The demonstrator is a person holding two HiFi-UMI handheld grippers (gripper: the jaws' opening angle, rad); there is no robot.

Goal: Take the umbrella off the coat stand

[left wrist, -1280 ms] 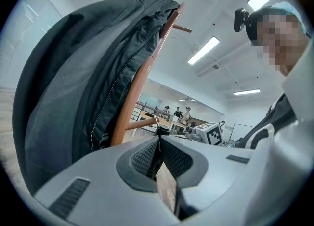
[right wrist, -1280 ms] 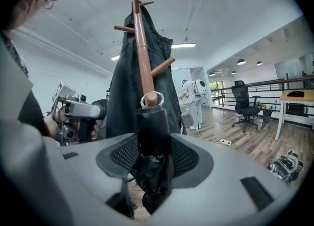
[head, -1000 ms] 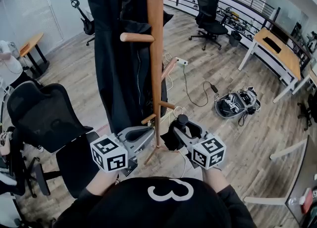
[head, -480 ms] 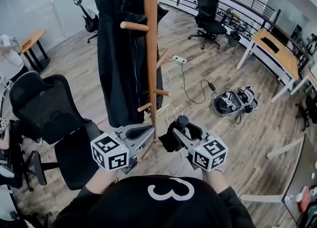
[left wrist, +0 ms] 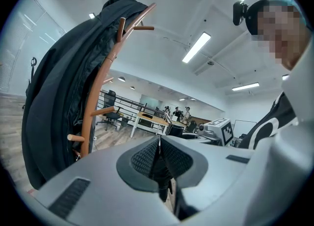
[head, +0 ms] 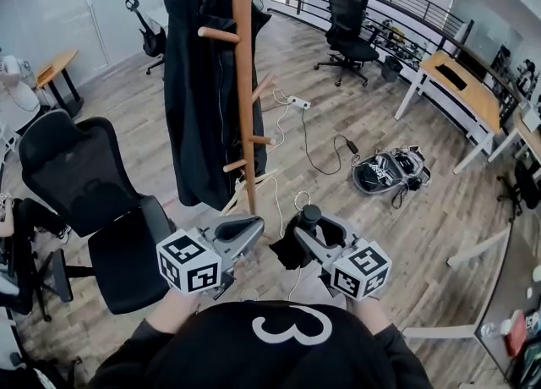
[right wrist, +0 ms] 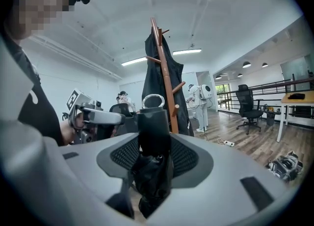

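Note:
The wooden coat stand point(head: 243, 108) rises ahead of me with a black coat point(head: 199, 83) hung on its left side. My right gripper point(head: 308, 231) is shut on a folded black umbrella point(head: 296, 243), whose handle point(head: 311, 212) sticks up between the jaws. In the right gripper view the umbrella point(right wrist: 153, 146) fills the jaws, its ring loop on top, with the stand point(right wrist: 167, 82) well behind it. My left gripper point(head: 245, 228) is shut with nothing in it, level with the right one. In the left gripper view the stand point(left wrist: 93, 102) and coat point(left wrist: 54, 117) stand to the left.
A black office chair point(head: 84, 193) stands close on my left. A backpack point(head: 389, 172) lies on the wood floor to the right, with a power strip point(head: 300, 101) and cable beyond the stand. Desks point(head: 461, 83) and another chair point(head: 347, 24) line the far railing.
The coat stand now lies farther from both grippers and more to the left in view. The right gripper still holds the umbrella; the left stays shut.

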